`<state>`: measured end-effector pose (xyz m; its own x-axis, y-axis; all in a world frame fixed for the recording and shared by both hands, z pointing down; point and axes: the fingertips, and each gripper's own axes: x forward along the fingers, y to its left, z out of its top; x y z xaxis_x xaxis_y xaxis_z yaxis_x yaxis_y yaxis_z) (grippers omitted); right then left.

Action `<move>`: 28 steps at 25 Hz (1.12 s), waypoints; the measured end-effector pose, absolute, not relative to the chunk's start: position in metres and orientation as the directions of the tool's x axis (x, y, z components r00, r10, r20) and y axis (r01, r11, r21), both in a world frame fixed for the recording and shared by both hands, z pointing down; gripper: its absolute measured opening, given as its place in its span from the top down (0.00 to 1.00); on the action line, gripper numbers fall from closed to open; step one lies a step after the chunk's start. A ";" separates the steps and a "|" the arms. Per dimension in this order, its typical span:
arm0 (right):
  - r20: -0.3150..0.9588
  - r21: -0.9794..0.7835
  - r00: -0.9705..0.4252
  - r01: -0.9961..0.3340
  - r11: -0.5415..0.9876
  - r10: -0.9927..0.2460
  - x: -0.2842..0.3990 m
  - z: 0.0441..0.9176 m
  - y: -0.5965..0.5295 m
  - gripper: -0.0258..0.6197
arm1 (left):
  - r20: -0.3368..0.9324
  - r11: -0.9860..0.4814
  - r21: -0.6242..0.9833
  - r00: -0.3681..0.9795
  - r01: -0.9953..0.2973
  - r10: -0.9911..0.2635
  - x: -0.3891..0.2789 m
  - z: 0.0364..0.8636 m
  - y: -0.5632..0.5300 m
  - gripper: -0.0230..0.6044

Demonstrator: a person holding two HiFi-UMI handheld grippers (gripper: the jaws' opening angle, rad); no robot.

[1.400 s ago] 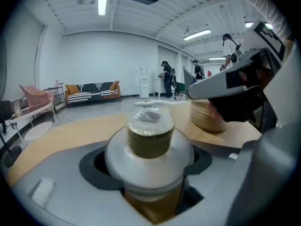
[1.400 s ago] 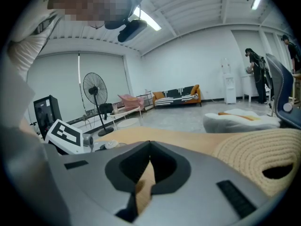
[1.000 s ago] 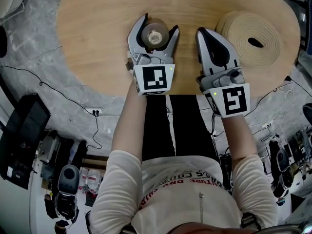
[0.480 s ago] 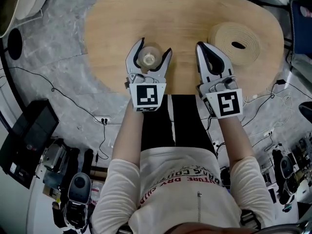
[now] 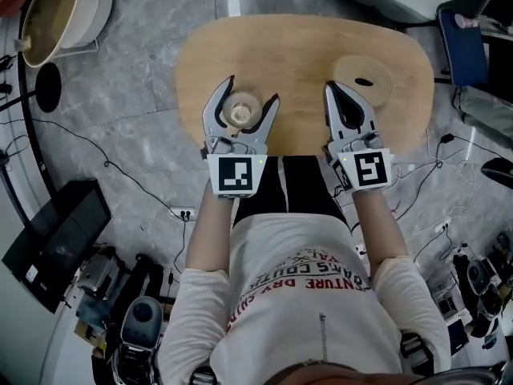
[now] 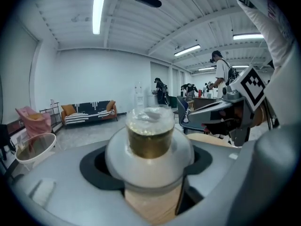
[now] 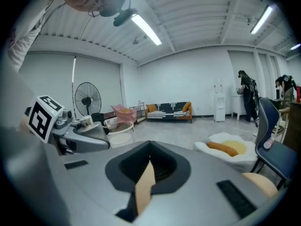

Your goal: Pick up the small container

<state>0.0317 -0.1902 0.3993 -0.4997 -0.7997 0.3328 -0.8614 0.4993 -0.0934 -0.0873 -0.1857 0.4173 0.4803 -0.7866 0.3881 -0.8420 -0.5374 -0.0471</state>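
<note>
Grey marbled floor [image 5: 136,127] surrounds an oval wooden desk [image 5: 296,50] on my overhead feed. I have the left hand-held gripper [image 5: 254,91] over the desk's near left part. Its jaws stand wide but are clamped on the small container [image 5: 239,111]: the round pot fills the gap, with a jaw curving round each side. From the left gripper view I see the container upright, with a clear lid on top, a gold band beneath it and a broader whitish body seated in the dark hollows of the two jaws. Bare wood shows below it through the gap.

The right hand-held gripper [image 5: 332,91] is alongside, apart from the left one, over the desk's near right part. Its jaws are pressed together, and its own view shows only a sliver of wood through the slit between them, so it carries nothing. Just beyond its tips a round woven coil [image 5: 381,74] lies flat on the desk. A blue chair [image 5: 463,42] stands off the desk's far right edge. Far back in the room I make out a striped sofa [image 7: 169,111] against the white wall and a standing fan [image 7: 88,99].
</note>
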 end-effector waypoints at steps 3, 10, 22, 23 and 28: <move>0.319 -0.076 -0.516 -0.850 0.522 -0.795 0.023 0.366 -0.188 0.98 | 0.366 -0.553 -0.073 0.494 -0.830 -0.789 -0.093 0.376 -0.186 0.42; 0.247 -0.058 -0.565 -0.820 0.570 -0.787 -0.006 0.282 -0.182 0.98 | 0.318 -0.585 -0.123 0.527 -0.801 -0.788 -0.104 0.288 -0.190 0.42; 0.113 0.101 -0.594 -0.791 0.604 -0.797 -0.021 0.161 -0.179 0.98 | 0.220 -0.616 -0.180 0.579 -0.767 -0.785 -0.105 0.173 -0.186 0.42; 0.102 0.116 -0.597 -0.787 0.606 -0.795 -0.023 0.156 -0.178 0.98 | 0.213 -0.614 -0.184 0.579 -0.767 -0.787 -0.106 0.168 -0.186 0.42; 0.054 0.119 -0.630 -0.766 0.631 -0.775 -0.028 0.140 -0.166 0.98 | 0.208 -0.607 -0.204 0.572 -0.768 -0.793 -0.112 0.157 -0.177 0.42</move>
